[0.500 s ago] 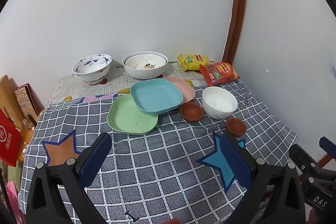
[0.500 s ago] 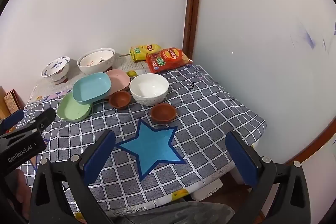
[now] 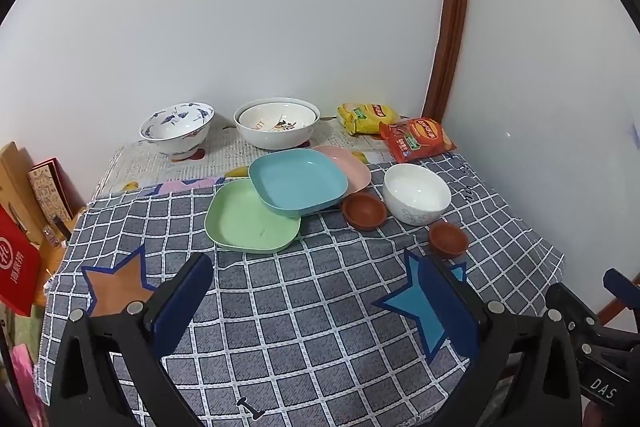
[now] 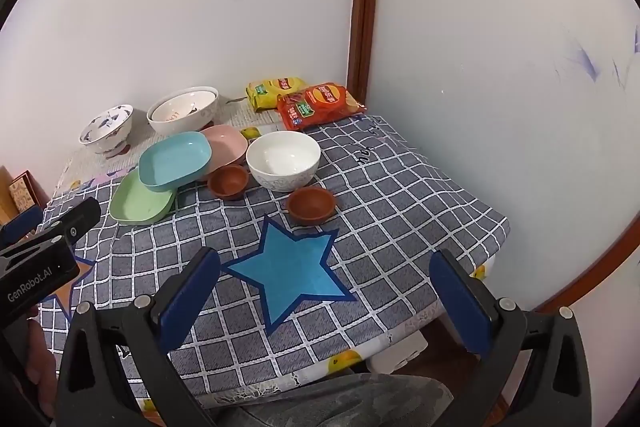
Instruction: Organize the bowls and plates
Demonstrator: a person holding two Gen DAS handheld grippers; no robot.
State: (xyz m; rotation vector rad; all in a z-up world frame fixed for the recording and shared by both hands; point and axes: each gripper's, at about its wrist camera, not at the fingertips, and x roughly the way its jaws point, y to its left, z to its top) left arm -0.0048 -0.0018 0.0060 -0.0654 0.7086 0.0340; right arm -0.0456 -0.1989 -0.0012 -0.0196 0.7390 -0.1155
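Three square plates overlap mid-table: a green plate [image 3: 250,223] lowest at the left, a blue plate [image 3: 298,181] resting across it and a pink plate [image 3: 352,167]. To their right stand a white bowl [image 3: 416,193] and two small brown bowls [image 3: 364,211] [image 3: 448,239]. At the back sit a blue-patterned bowl [image 3: 176,127] and a large cream bowl [image 3: 276,123] nested in another. My left gripper [image 3: 316,291] is open and empty above the near cloth. My right gripper [image 4: 324,287] hovers open and empty over the blue star, short of the nearer brown bowl [image 4: 311,205].
Two snack bags, yellow [image 3: 366,117] and red [image 3: 416,139], lie at the back right by the wall corner. A checked cloth [image 3: 300,327] covers the table, its right edge [image 4: 492,239] dropping close to the wall. Boxes [image 3: 24,195] stand left of the table.
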